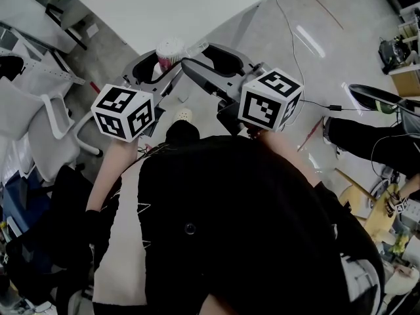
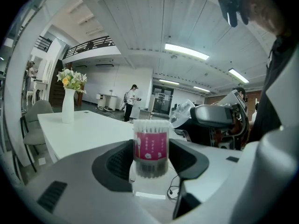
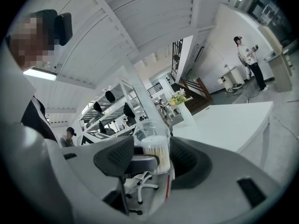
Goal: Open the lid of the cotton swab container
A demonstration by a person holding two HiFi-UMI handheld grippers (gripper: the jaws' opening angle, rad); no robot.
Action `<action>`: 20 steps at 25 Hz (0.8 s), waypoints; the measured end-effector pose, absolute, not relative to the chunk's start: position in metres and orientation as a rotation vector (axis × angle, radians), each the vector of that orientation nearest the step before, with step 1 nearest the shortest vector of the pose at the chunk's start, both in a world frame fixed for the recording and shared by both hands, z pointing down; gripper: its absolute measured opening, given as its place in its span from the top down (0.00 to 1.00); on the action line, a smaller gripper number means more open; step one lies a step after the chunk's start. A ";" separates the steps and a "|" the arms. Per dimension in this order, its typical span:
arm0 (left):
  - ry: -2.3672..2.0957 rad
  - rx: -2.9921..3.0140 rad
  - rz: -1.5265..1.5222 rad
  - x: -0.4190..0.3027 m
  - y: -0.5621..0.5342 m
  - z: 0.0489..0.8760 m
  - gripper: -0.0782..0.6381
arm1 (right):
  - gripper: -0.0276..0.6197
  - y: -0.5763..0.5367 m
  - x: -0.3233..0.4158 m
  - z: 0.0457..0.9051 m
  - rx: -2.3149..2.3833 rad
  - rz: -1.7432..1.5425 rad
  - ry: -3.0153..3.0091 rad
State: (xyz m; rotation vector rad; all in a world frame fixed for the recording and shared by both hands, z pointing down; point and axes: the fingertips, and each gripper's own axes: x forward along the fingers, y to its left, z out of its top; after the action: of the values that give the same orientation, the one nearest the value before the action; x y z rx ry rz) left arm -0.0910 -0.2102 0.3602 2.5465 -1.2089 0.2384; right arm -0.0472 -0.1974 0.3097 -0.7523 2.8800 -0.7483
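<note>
Cotton swab container (image 1: 169, 52) hangs in the air in front of you, just off the near corner of the white table (image 1: 170, 5), held between the two tools. Your left gripper (image 1: 164, 64) has it: in the left gripper view the two dark pads press against either side of the pink-labelled tub (image 2: 150, 148), which stands upright with the white swab tips showing at its top. Your right gripper (image 1: 200, 54) comes in from the other side, its jaws drawn narrow on the clear lid (image 1: 195, 48). In the left gripper view the lid (image 2: 184, 112) shows as a glassy shape at the tip of that tool, just to the right of the container's top and not sitting on it. In the right gripper view the lid (image 3: 148, 127) sits between the jaw tips, with the packed swab sticks of the container (image 3: 156, 155) right behind it. You cannot tell from any view whether the lid is joined to the tub at one edge.

Each tool carries its marker cube, the left one (image 1: 123, 112) and the right one (image 1: 270, 99) close above your dark sleeves. A vase of flowers (image 2: 68, 104) stands on the table, and a white office chair (image 1: 46, 123) is on your left.
</note>
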 end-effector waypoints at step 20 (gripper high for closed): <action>-1.222 2.534 0.210 -0.098 -0.213 0.351 0.55 | 0.62 -0.192 -0.049 0.310 -0.735 -0.756 2.882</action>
State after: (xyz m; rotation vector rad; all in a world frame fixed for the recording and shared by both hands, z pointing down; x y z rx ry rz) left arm -0.0983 -0.2126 0.3510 2.5342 -1.2221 0.2104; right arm -0.0488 -0.1921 0.3102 -0.7353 2.8820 -0.7562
